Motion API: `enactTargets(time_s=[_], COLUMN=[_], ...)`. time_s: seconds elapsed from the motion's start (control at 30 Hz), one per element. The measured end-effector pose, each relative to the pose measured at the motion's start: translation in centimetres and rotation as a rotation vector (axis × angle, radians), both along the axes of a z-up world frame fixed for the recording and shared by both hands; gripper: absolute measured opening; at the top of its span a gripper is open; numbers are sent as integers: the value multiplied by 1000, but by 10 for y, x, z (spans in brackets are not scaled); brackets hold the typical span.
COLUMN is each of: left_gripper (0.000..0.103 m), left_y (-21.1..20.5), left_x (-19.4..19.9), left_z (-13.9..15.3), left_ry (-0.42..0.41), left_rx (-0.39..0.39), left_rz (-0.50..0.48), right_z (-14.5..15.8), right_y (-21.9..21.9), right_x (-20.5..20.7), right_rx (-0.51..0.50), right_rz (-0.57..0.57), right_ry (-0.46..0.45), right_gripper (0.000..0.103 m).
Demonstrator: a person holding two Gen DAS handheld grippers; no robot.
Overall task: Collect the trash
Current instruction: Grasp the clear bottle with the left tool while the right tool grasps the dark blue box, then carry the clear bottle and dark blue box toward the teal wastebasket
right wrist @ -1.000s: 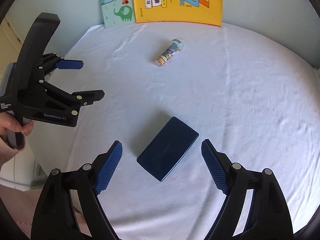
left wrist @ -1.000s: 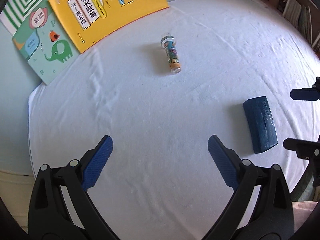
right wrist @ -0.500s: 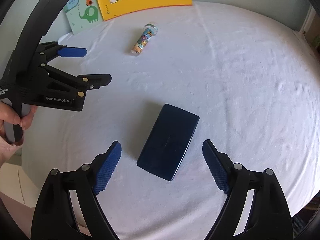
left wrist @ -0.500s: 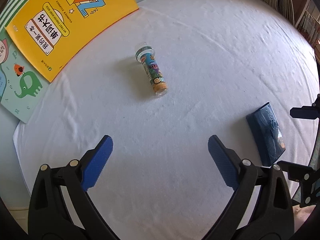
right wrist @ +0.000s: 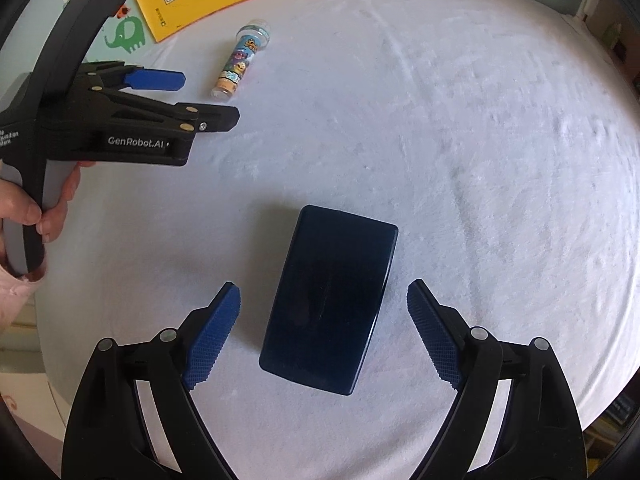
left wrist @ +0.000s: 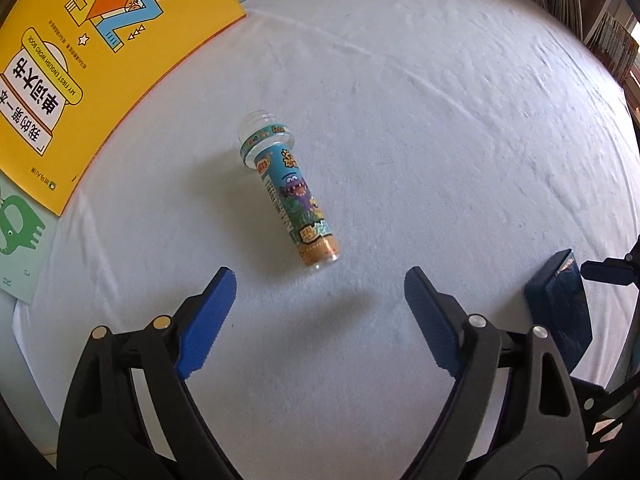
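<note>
A small empty plastic bottle with a colourful cartoon label lies on its side on the white cloth; it also shows in the right wrist view. My left gripper is open, just short of the bottle's base, and appears in the right wrist view. A dark blue flat box lies on the cloth; its near end sits between the open fingers of my right gripper. The box also shows at the right edge of the left wrist view.
A yellow word book and a green elephant book lean at the back left of the white cloth-covered table. Bookshelves stand beyond the far right edge.
My left gripper has moved forward toward the bottle, which now lies just ahead of the fingertips. My right gripper has closed in on the blue box, now straddling its near end.
</note>
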State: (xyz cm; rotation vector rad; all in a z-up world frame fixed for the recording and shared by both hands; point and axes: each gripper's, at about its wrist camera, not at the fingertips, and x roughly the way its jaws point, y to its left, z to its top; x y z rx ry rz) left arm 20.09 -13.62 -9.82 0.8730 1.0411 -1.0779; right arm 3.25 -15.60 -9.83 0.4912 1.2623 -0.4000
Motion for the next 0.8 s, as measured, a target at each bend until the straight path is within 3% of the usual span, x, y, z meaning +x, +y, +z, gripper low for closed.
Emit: enactTargets(time_s=[0.2, 0.3, 0.37, 0.4, 0.43, 0.47, 0.5, 0.8], left_gripper=[79, 70, 59, 55, 43, 24, 19, 19], left_y=[-21, -28, -32, -31, -33, -34, -35, -20], left_x=[11, 20, 23, 26, 26, 25, 24, 9], left_z=[-7, -8, -7, -7, -6, -4, -3, 15], left_ry=[-1, 31, 42, 51, 60, 60, 62, 28], left_rx=[-16, -29, -40, -45, -54, -59, -58, -47], left_rz=[-18, -30, -34, -39, -42, -51, -60, -75], right_z=[-7, -7, -6, -6, -6, -5, -5, 14], right_y=[3, 6, 6, 4, 1, -1, -2, -18], right_x=[4, 8, 16, 17, 16, 15, 14, 2], right_rx=[-34, -86, -98, -87, -71, -62, -53, -51], right_rz=[-21, -20, -19, -25, -30, -30, -30, -4], right_ry=[41, 51, 46, 42, 34, 29, 21, -36], right_gripper=[85, 77, 58, 56, 55, 55, 55, 54])
